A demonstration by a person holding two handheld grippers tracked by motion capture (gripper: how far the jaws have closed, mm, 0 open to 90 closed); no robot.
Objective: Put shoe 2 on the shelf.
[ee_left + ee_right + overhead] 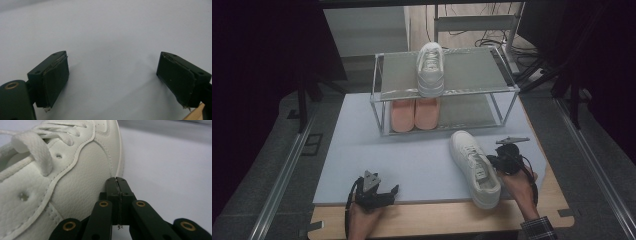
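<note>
Work in hand: pairing the white sneakers on the shoe rack [382,75], as I judge it; one white sneaker [430,67] sits on the top shelf, toe toward the person, with bare shelf beside it for its mate.

Loose sneaker [473,167]: lies on the grey mat [377,150] in front of the rack, right of centre, toe pointing roughly at the rack, heel near the mat's front edge.

Right gripper [499,161]: jaws pressed together, nothing pinched; tips touch the sneaker's outer side [82,182] close to the sole. Likely nudging or squaring the shoe, not lifting it.

Left gripper [379,192]: jaws spread wide over bare mat near the front edge, pads [53,82] clear of everything. Reads as parked, well apart from the shoe.

Lower shelf: a pink pair [414,114] side by side at the left, so pairs seem to be kept together.

Risk: a closed-jaw push could spin the shoe.
</note>
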